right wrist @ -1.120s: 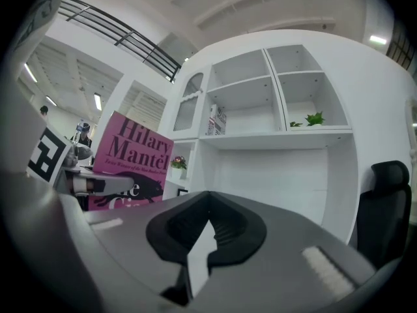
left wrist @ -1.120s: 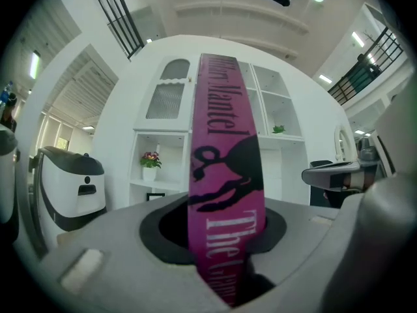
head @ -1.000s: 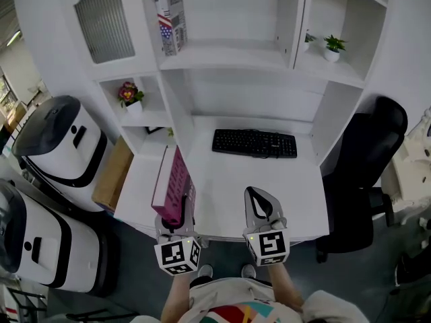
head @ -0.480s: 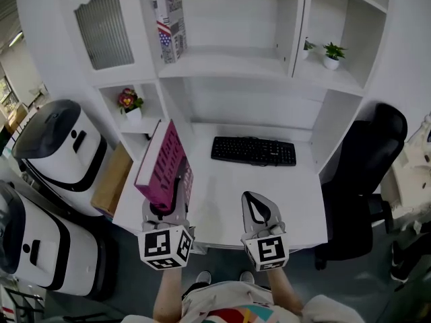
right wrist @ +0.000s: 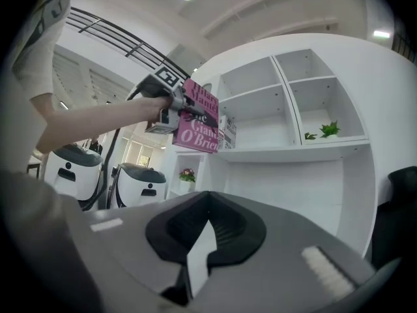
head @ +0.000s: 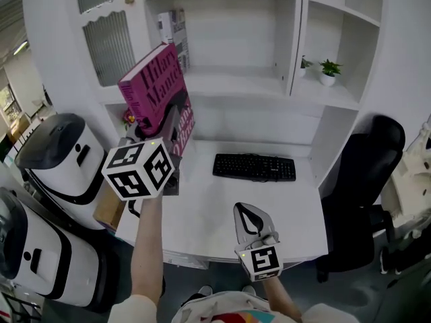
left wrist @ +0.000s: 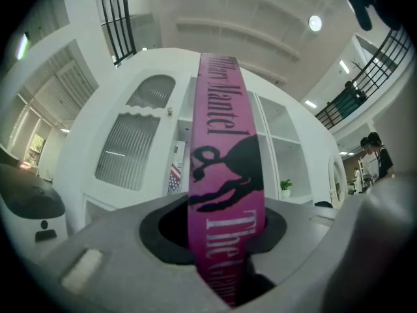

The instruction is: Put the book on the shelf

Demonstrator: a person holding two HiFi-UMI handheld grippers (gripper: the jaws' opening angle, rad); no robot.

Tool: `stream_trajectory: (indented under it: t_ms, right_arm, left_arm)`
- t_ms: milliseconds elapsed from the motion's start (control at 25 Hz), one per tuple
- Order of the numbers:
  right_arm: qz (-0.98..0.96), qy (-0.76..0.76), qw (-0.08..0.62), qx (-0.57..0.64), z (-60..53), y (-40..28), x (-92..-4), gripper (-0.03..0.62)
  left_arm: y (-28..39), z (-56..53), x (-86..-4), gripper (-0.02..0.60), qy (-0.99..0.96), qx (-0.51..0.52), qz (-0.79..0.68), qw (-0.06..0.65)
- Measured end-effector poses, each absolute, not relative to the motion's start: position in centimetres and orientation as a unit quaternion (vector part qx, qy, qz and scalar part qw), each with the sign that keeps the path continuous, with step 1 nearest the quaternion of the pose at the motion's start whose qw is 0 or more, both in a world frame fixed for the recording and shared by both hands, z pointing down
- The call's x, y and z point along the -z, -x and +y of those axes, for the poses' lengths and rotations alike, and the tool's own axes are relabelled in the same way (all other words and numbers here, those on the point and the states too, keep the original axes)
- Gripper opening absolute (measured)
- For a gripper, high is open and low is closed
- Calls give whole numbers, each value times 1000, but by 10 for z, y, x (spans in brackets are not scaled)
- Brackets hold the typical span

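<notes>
A magenta hardback book [head: 155, 86] is held up in the air in front of the white shelf unit, tilted, at the height of the upper shelf board [head: 232, 81]. My left gripper [head: 175, 121] is shut on its lower end; in the left gripper view the spine [left wrist: 225, 168] runs up between the jaws [left wrist: 221, 240]. The right gripper view shows the book [right wrist: 195, 126] left of the open shelf [right wrist: 287, 152]. My right gripper [head: 244, 210] hangs low over the desk's front edge, shut and holding nothing.
Several books [head: 174, 27] stand at the left end of the upper shelf. A black keyboard [head: 254, 167] lies on the desk [head: 215, 207]. Small potted plants [head: 328, 70] sit in the right cubby. A black chair [head: 367, 173] is right; white machines [head: 64, 153] are left.
My left gripper has lifted the book from the desk's left edge up to shelf height and forward. The right gripper stayed low by the desk's front edge.
</notes>
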State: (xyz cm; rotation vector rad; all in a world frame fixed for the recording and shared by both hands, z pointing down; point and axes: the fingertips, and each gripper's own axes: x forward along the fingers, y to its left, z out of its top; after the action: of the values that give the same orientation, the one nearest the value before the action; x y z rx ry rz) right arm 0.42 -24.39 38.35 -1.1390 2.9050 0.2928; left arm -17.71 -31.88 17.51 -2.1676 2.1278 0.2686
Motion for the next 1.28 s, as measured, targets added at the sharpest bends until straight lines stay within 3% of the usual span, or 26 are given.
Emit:
stream_trajectory:
  t_ms: [480,1000,1280]
  right_arm:
    - [914,398,-15,-80,-247,-34,-394,0]
    - [892,449,-37,-33,-265,-63,-421,0]
    - [876,480,-38,-16,-273,-83,-428,0]
  left_arm:
    - [201,-413,-104,143,714,-70,695,42]
    - [204,-489,-113,143,729,-42,684,-9]
    - [198,-518,-116,144,729,-21,684,-3]
